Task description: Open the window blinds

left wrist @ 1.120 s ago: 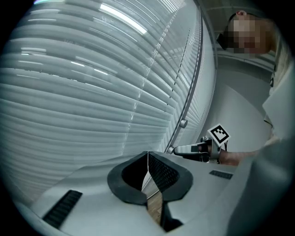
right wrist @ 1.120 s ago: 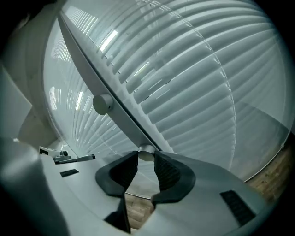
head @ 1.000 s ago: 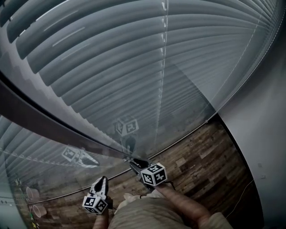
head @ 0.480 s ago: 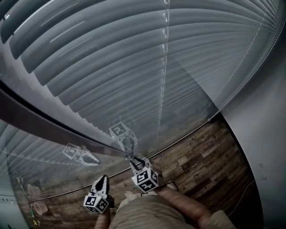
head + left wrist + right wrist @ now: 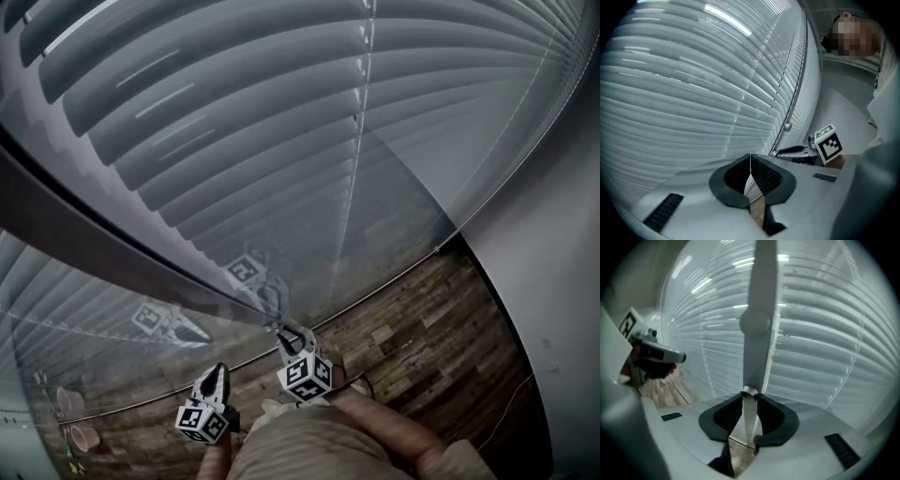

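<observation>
Grey slatted window blinds (image 5: 281,112) hang behind a glass pane that mirrors both grippers. The blinds' tilt wand (image 5: 757,333), a grey rod with a knob partway up, comes down into my right gripper (image 5: 750,401). Its jaws have just been closing and both pads now press on the wand's lower end. From the head view the wand (image 5: 187,281) is a dark bar slanting down to my right gripper (image 5: 284,330). My left gripper (image 5: 214,375) hangs lower left of it, apart from the wand. The left gripper (image 5: 750,164) is shut with nothing between its pads.
A wooden floor (image 5: 422,337) lies below the glass, with a thin metal rail (image 5: 375,291) along its foot. A grey wall (image 5: 553,281) closes the right side. The person's sleeve (image 5: 309,441) fills the bottom middle. Small cup-like things (image 5: 75,422) sit at the lower left.
The right gripper has rolled about its own line, so its marker cube now faces another way, and its jaws stand narrower on the wand. The left gripper has not moved.
</observation>
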